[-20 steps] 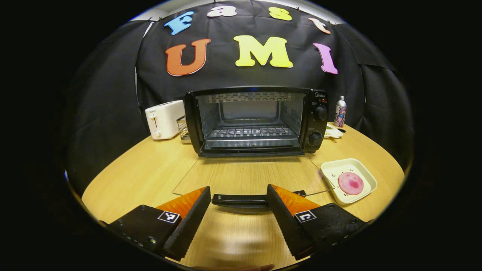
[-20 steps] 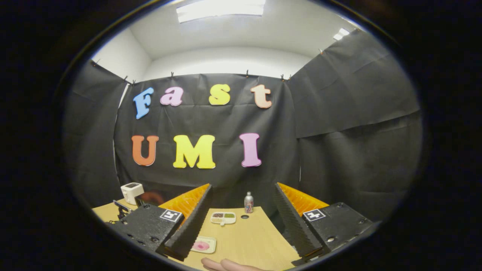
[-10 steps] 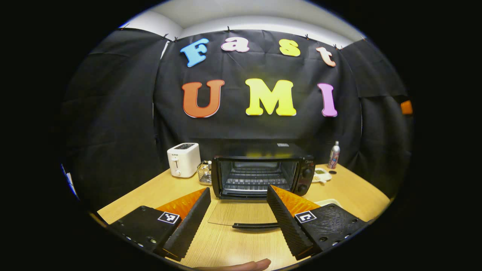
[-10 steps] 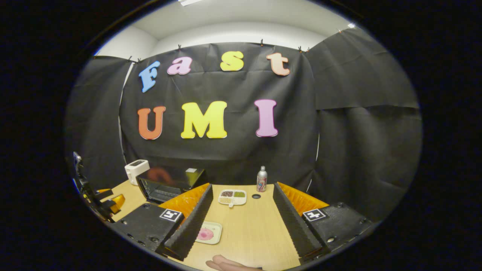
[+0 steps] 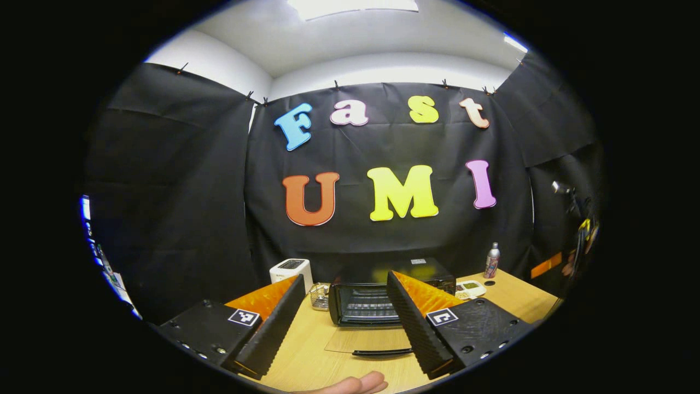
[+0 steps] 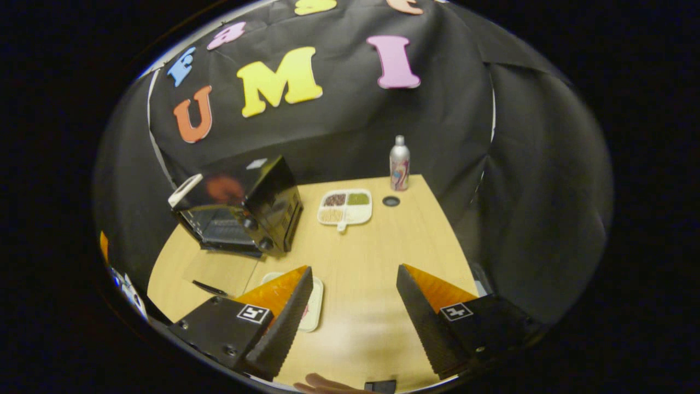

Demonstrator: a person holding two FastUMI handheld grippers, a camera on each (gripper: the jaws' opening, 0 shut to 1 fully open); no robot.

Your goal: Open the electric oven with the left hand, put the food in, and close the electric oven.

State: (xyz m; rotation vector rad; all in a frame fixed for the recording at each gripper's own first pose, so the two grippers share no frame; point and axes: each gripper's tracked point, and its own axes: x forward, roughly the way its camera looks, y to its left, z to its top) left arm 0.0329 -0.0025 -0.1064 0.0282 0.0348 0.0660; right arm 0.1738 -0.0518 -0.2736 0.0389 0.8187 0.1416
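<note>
In the left gripper view my left gripper (image 5: pixel 343 320) hangs wide open and empty, the electric oven (image 5: pixel 383 300) ahead, its glass door (image 5: pixel 365 340) down flat on the table (image 5: pixel 306 355). In the right gripper view my right gripper (image 6: pixel 354 317) gapes empty too; the plate (image 6: pixel 314 303) sits partly behind its left finger, the food on it, I think, mostly hidden.

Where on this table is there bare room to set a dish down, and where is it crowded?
Bare wood lies between the food plate and the table's right edge, up toward the divided snack tray. It is crowded on the left, where the oven and its lowered glass door fill the space, and at the back by the bottle.
</note>
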